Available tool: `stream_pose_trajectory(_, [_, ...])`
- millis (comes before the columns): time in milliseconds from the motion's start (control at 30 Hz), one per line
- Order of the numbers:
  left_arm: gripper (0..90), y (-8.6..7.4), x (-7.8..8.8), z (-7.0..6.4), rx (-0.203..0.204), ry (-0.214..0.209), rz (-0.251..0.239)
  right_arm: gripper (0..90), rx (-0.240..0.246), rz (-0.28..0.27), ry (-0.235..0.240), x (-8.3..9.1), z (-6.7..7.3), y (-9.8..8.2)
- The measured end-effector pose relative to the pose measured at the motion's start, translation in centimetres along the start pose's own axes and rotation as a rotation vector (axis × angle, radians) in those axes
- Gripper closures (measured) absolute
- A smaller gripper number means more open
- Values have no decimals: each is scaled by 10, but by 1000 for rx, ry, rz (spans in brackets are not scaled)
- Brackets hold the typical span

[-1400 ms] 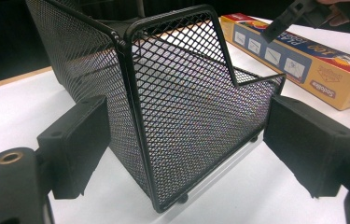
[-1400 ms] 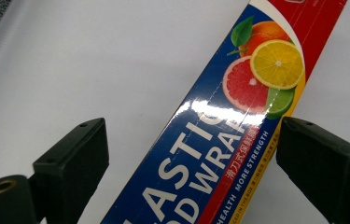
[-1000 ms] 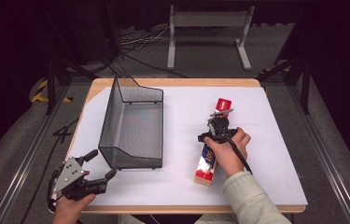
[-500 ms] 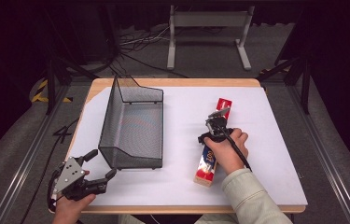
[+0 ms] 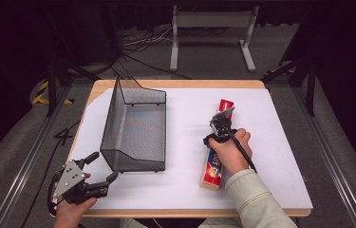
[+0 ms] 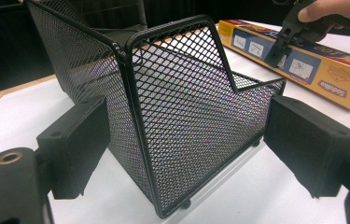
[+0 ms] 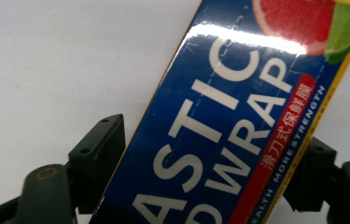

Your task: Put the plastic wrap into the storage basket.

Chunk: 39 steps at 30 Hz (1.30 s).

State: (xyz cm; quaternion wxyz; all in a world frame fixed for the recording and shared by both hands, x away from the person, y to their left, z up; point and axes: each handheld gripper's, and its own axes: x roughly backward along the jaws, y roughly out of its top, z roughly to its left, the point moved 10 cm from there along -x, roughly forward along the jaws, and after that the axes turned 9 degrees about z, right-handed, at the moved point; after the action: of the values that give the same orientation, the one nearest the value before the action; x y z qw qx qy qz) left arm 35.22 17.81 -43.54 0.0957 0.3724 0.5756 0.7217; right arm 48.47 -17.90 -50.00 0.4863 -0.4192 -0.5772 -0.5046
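1. My right gripper is down over the plastic wrap box, its jaws straddling the box's width; in the right gripper view one pad sits at the blue edge and the other at the red-and-yellow edge. The jaws look closed in on the box, though I cannot tell whether they are already squeezing or only bracketing it

2. My left gripper hangs at the near left corner of the table, jaws spread wide and holding nothing. In the left gripper view its two pads frame the near corner of the black mesh basket without touching it

3. The box lies flat on the white table surface, long axis running away from me, right of the basket and well apart from it. Its far red end pokes out beyond the gripper; the near end rests close to my forearm

4. The basket stands upright at centre left with its tall back wall on the left side and its low front open; the inside is empty

5. My judgement on progress: this is the very start. The box is being gripped but not yet lifted, and nothing is in the basket. Left to do: firm the grip, raise the box, carry it leftwards, set it in the basket
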Motion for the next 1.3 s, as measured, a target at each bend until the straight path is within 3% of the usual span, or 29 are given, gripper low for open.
stream_pose_trajectory(233, [155,0,1,1,-1,1,-7,349,-8,-7,-23,1,-1,0])
stream_pose_trajectory(667, [155,1,1,1,0,4,-13,407,-20,-38,-8,19,-9,4])
stream_pose_trajectory(1300, [155,1,1,2,5,3,-15,411,22,-198,18,84,-12,17])
